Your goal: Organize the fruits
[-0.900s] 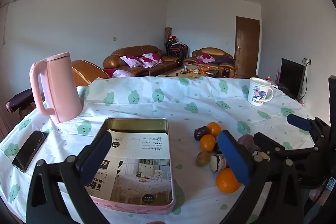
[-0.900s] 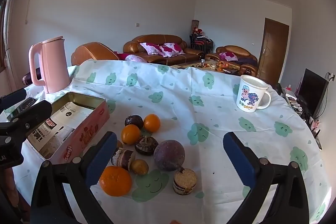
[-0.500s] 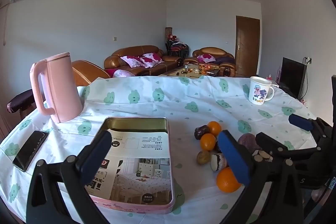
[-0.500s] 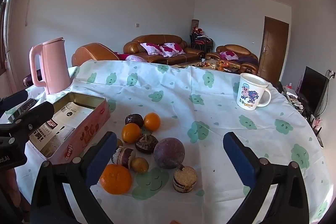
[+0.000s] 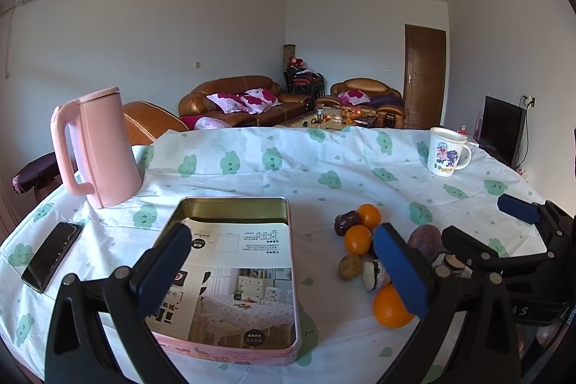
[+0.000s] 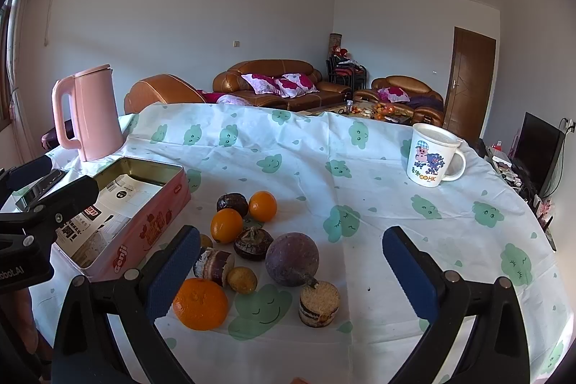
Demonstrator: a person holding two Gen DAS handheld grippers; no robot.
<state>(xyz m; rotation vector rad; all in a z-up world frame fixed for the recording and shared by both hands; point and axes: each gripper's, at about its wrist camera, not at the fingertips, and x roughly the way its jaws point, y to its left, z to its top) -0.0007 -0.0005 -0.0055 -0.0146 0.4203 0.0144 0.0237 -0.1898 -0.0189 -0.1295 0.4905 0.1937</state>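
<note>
A cluster of fruit lies on the tablecloth: a large orange, two smaller oranges, a round purple fruit, dark brown fruits, a small yellow-brown one and two cut cane pieces. Left of them stands a pink tin lined with printed paper. My right gripper hangs open above the near fruit, with nothing between its fingers. My left gripper is open over the tin's near right part. The oranges show to its right.
A pink kettle stands at the back left, a black phone lies near the left edge. A white cartoon mug stands at the back right. Sofas and a door lie beyond the table.
Both views have shifted only slightly; the fruit, tin and both open grippers stand much as before.
</note>
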